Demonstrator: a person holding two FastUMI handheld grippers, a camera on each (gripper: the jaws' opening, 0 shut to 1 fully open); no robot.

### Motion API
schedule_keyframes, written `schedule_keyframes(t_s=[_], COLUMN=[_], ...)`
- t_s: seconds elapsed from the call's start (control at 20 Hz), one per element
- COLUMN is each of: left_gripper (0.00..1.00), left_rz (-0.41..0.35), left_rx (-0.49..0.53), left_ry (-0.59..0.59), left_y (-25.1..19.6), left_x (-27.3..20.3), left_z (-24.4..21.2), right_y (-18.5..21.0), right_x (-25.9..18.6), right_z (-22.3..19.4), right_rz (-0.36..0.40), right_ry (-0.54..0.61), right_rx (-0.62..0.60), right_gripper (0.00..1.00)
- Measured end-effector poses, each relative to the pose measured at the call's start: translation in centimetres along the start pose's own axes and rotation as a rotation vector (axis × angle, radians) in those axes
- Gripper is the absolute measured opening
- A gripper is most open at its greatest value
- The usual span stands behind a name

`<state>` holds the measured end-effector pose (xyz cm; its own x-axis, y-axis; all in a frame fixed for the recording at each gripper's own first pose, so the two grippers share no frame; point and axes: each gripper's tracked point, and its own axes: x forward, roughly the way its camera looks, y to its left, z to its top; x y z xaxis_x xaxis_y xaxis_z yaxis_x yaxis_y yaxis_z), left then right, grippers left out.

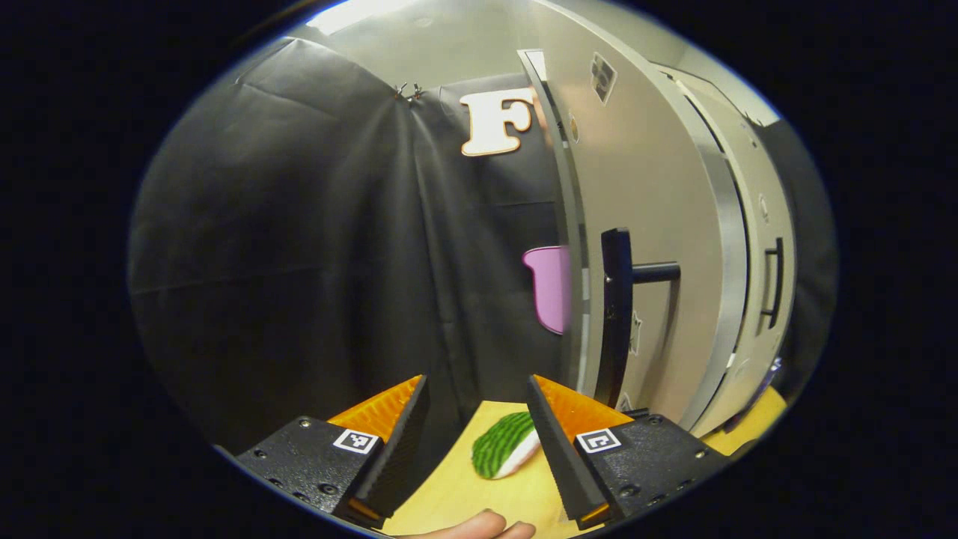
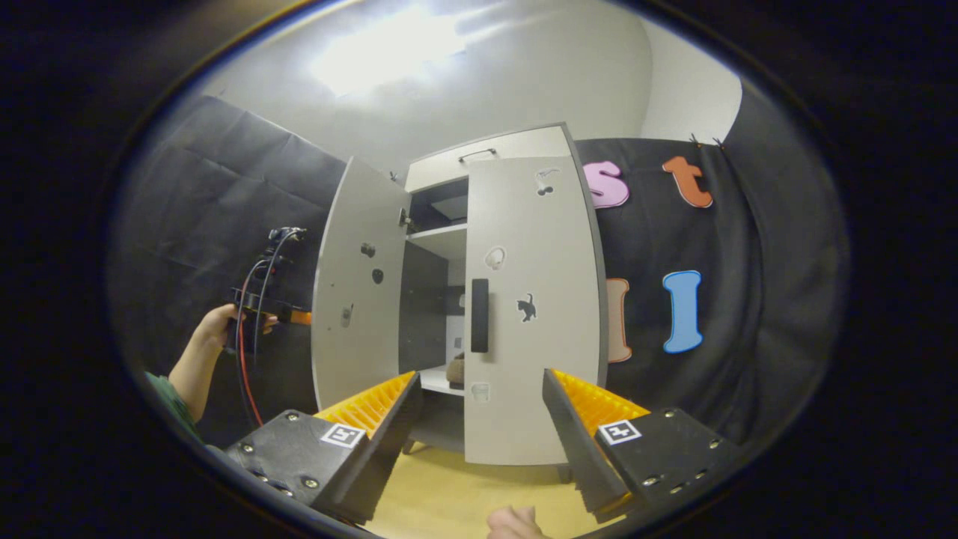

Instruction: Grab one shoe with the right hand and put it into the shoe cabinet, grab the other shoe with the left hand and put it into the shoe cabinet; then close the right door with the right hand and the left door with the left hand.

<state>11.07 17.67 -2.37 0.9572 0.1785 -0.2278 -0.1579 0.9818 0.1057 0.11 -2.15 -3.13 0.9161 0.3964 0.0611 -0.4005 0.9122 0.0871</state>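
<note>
In the right gripper view the shoe cabinet point(image 2: 494, 299) stands on the wooden floor point(image 2: 449, 494) against the black cloth wall. Its right door point(image 2: 535, 314) is shut or nearly so, with a dark vertical handle point(image 2: 480, 315) near its inner edge; the left door point(image 2: 358, 299) is swung wide open. Through the gap a shelf shows — something brownish, perhaps a shoe point(image 2: 455, 369), lies on it, too small to tell. The right gripper point(image 2: 479, 419) hovers in front of the cabinet, fingers spread apart, holding nothing.

Beside the open door a hand point(image 2: 217, 322) holds the left gripper point(image 2: 299, 317). In the left gripper view that gripper point(image 1: 479, 419) is open and empty, close beside the left door's edge point(image 1: 572, 247) and its black handle point(image 1: 615, 314). A green-and-white object point(image 1: 505, 445) lies on the floor between its fingers.
</note>
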Motion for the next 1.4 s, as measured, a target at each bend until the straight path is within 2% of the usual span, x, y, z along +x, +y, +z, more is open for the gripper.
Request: schedule_keyframes(t_s=[0.1, 0.35, 0.4, 0.55, 0.7, 1.0, 1.1, 1.15, 1.25, 1.35, 1.4], left_gripper=[0.79, 0.78, 0.81, 0.78, 0.81, 0.81, 0.82, 0.79, 0.82, 0.87, 0.94], left_rz=[-0.063, -0.161, -0.17, -0.176, -0.19, -0.185, -0.206, -0.216, -0.252, -0.24, -0.229], left_rx=[-0.027, -0.062, -0.062, -0.049, -0.057, -0.068, -0.068, -0.068, -0.07, -0.053, -0.037], left_ry=[0.004, 0.014, 0.011, -0.006, -0.002, -0.001, 0.001, 0.01, 0.022, 0.021, 0.004], left_y=[-2.1, -6.0, -6.5, -7.9, -9.0, -11.2, -12.6, -13.2, -15.1, -15.7, -15.9], left_x=[-0.2, -0.4, -0.4, -0.5, -0.4, 0.7, 0.9, 1.0, 0.9, 0.7, 0.5], left_z=[-0.2, -0.4, -0.3, -0.1, -0.1, 0.1, 0.0, -0.2, -0.6, -0.6, -0.4], right_y=[0.1, 0.3, 0.3, 0.4, 0.3, 0.1, -0.3, -0.6, -0.9, -1.1, -1.1], right_x=[-0.2, -0.7, -0.8, -0.5, -0.7, -0.8, -1.0, -1.2, -1.3, -1.2, -1.1], right_z=[0.0, -0.1, -0.2, -0.6, -0.8, -0.7, -0.8, -1.0, -1.6, -2.2, -2.5], right_rz=[-0.001, -0.011, -0.015, -0.023, -0.037, -0.104, -0.154, -0.188, -0.241, -0.251, -0.248], right_ry=[-0.002, -0.006, -0.006, 0.003, 0.008, 0.007, 0.021, 0.035, 0.067, 0.093, 0.102], right_rx=[-0.005, -0.006, -0.013, 0.001, 0.031, -0.005, -0.017, -0.023, -0.032, -0.029, -0.023], right_gripper=[0.97, 0.97, 0.98, 0.97, 0.97, 0.98, 0.97, 0.97, 0.99, 0.97, 0.97])
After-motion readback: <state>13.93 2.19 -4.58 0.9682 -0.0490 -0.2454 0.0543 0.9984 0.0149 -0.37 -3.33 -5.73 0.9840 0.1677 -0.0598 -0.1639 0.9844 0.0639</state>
